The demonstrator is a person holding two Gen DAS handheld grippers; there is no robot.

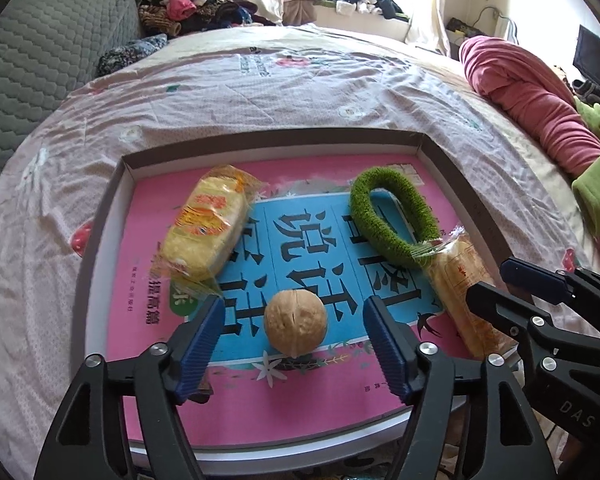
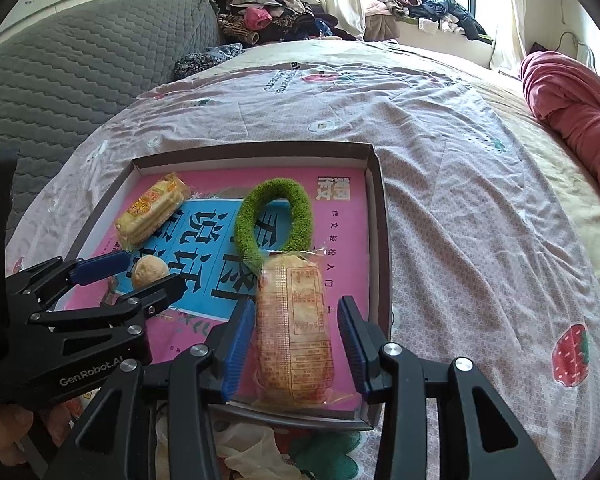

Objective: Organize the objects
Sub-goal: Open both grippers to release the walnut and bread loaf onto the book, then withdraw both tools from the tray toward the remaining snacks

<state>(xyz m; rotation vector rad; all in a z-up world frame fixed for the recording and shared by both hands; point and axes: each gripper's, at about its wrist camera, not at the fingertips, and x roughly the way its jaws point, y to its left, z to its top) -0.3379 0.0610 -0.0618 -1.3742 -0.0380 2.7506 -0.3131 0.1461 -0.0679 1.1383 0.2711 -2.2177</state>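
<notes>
Bedspread under the tray (image 1: 112,208): walnut (image 1: 295,322) sits untouched between the left gripper (image 1: 294,344)'s parted fingers; the right gripper (image 2: 296,344)'s fingers straddle the cracker packet (image 2: 294,332), contact unclear.

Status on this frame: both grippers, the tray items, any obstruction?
Left gripper jaws open around walnut, not touching. Right gripper open astride snack pack. Green ring touches that pack.

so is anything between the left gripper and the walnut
Nothing visible. The walnut sits on the pink book in the tray, between the open pads of the left gripper, with clear gaps on both sides. The snack packet and green ring lie farther back.
</notes>
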